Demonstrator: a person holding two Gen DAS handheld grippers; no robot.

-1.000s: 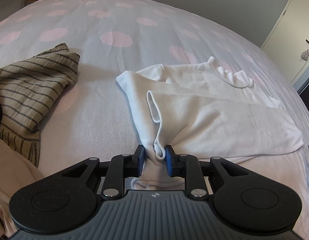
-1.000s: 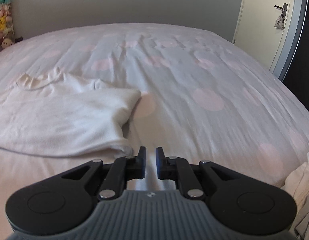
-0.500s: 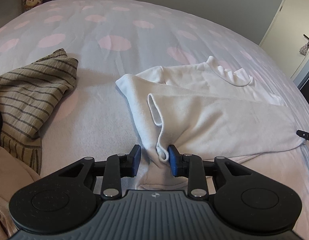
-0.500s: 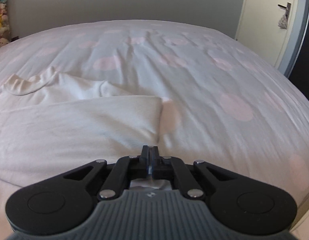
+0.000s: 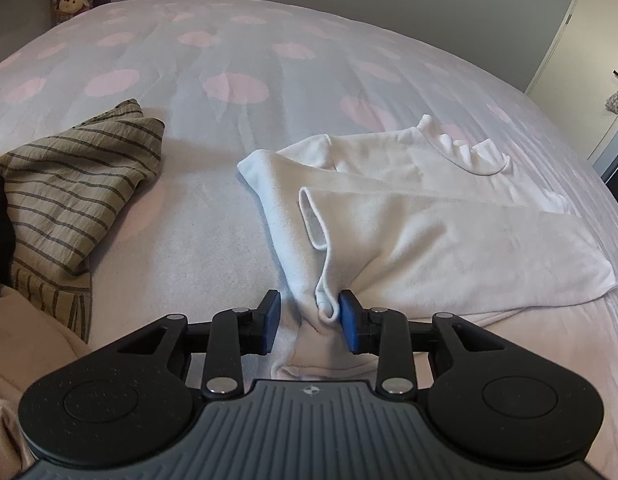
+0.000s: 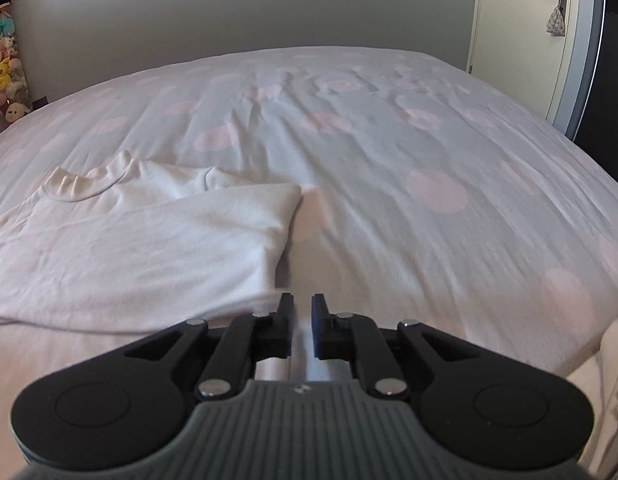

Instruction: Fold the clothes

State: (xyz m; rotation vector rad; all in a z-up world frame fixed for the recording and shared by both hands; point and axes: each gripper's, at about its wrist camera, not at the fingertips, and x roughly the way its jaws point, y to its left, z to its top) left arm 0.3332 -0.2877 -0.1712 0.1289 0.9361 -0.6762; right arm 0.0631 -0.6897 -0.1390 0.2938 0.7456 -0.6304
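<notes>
Near the front edge of the bed, a white top lies folded into a long band whose axis runs across the bed, parallel to that edge, with its collar on the far side. At the band's left end, the cuff of a folded-over sleeve stands bunched between the fingers of the left gripper. Those jaws have just been opening: they are half spread, the right pad touching or nearly touching the cuff and the left pad clear of it, so the cloth is judged released rather than held. The right gripper sits at the band's opposite end, just off its near right corner; its jaws have just been opening to a narrow gap, and only bed sheet shows between them. In the right wrist view the top lies wholly to the left of that gripper and runs away from it toward the other one. Each gripper is thus nearest to one end of the same long axis. A fold that brings one end over the other would, by this layout, travel along that axis. A striped garment lies near the left front corner of the bed, well apart from the top.
</notes>
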